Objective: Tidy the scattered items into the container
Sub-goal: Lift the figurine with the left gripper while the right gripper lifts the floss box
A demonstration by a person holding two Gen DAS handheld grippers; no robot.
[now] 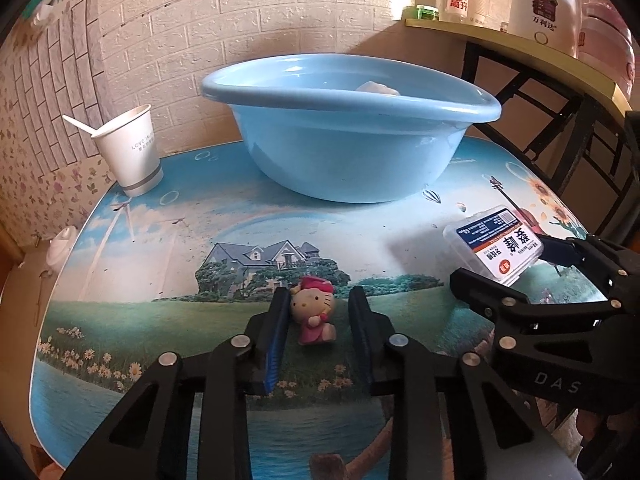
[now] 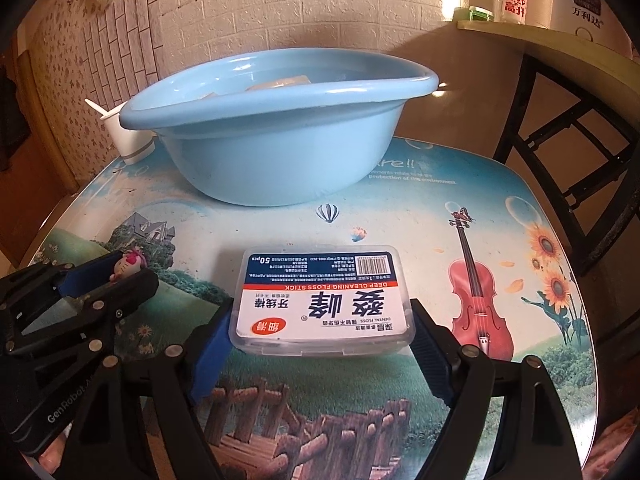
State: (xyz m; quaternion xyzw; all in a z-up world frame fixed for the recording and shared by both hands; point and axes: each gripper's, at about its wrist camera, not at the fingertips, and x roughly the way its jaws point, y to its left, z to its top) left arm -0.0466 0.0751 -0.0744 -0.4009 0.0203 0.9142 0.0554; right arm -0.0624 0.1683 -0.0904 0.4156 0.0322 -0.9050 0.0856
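Both tongs straddle scattered items on the worktop (image 2: 400, 208); neither jaw pair presses its item.

The left tongs (image 1: 319, 308) stand at medium width around the pink cat figurine (image 1: 313, 311), which sits between the fingers with a gap on each side. The right tongs (image 2: 322, 336) are spread wide around the near end of the dental floss box (image 2: 323, 300); whether the blue pads touch its sides cannot be told. Both tongs are held low and level, pointing toward the blue basin (image 2: 276, 128). The basin stands at the far side, well apart from both items, with bare worktop between. A paper cup (image 1: 130, 150) stands left of the basin near the far left edge.
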